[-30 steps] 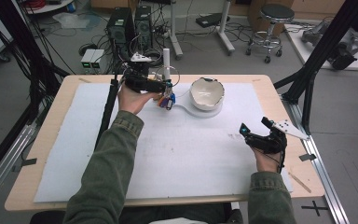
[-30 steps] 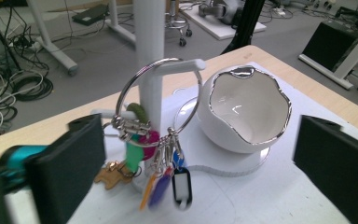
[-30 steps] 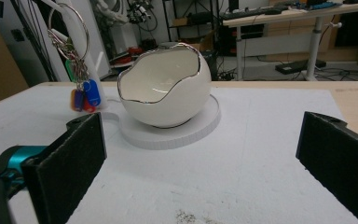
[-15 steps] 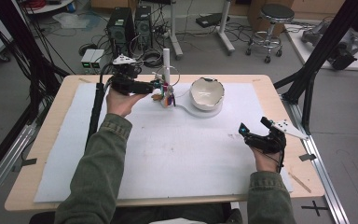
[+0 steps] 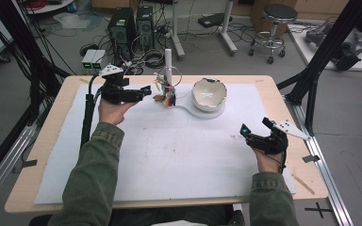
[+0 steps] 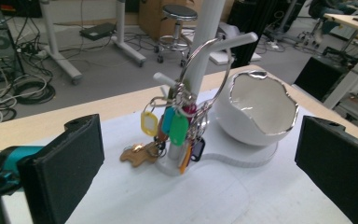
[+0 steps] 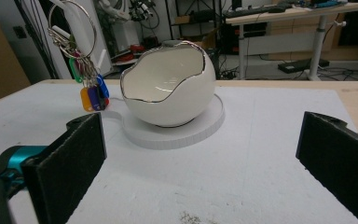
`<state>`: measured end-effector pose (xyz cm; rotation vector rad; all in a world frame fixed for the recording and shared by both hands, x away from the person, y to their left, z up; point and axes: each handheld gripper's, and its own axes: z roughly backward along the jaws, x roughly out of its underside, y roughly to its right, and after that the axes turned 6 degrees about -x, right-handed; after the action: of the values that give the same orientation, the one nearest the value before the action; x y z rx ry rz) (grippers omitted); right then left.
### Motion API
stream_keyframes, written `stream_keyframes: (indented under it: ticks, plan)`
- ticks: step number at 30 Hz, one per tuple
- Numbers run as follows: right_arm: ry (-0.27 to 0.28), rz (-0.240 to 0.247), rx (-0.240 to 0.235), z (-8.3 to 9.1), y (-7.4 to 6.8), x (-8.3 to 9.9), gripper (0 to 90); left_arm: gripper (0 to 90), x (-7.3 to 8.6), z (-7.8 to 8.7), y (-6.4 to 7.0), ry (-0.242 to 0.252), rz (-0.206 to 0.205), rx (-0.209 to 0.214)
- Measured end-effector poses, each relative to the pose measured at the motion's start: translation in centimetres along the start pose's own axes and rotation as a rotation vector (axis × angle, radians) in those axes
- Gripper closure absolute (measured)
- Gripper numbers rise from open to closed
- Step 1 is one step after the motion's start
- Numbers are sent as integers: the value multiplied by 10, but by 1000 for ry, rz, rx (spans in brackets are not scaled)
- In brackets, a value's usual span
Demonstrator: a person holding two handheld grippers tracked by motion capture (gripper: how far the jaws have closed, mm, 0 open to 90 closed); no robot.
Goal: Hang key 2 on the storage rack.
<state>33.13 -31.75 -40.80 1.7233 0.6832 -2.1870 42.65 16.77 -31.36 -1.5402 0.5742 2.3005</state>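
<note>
A white stand (image 5: 168, 70) with pegs rises from a white base (image 5: 188, 109) at the back of the table. A large key ring (image 6: 205, 70) hangs on a peg, carrying keys and several coloured tags (image 6: 175, 128). A brown key fob (image 6: 137, 154) lies at the stand's foot. My left gripper (image 5: 143, 92) is open, a short way left of the stand, with nothing between its pads (image 6: 70, 172). A white egg-shaped bowl (image 5: 209, 94) with a silver rim sits on the base. My right gripper (image 5: 255, 125) stands open and holds nothing at the table's right, facing the bowl (image 7: 168, 86).
A white mat (image 5: 169, 155) covers most of the wooden table (image 5: 66, 101). Black frame posts (image 5: 311, 89) stand at the right edge. Computers, cables and a stool (image 5: 273, 19) are on the floor beyond the far edge.
My left gripper has drawn back to the left, away from the key stand, and the keys stay hanging on it. The right gripper has not moved.
</note>
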Motion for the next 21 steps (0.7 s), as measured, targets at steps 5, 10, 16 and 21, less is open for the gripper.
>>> stream_keyframes:
  ticks: [5,10,16,21]
  plan:
    - [1,5,0,-1,0,0,5,16,10,5,-8,0,15,-17]
    - [-3,2,0,-1,-1,0,5,16,21,11,-14,-13,2,-47]
    - [-4,2,1,-1,-1,0,5,16,29,17,-19,-5,14,-44]
    - [-5,7,0,-1,-1,0,5,17,36,22,-24,-3,21,-31]
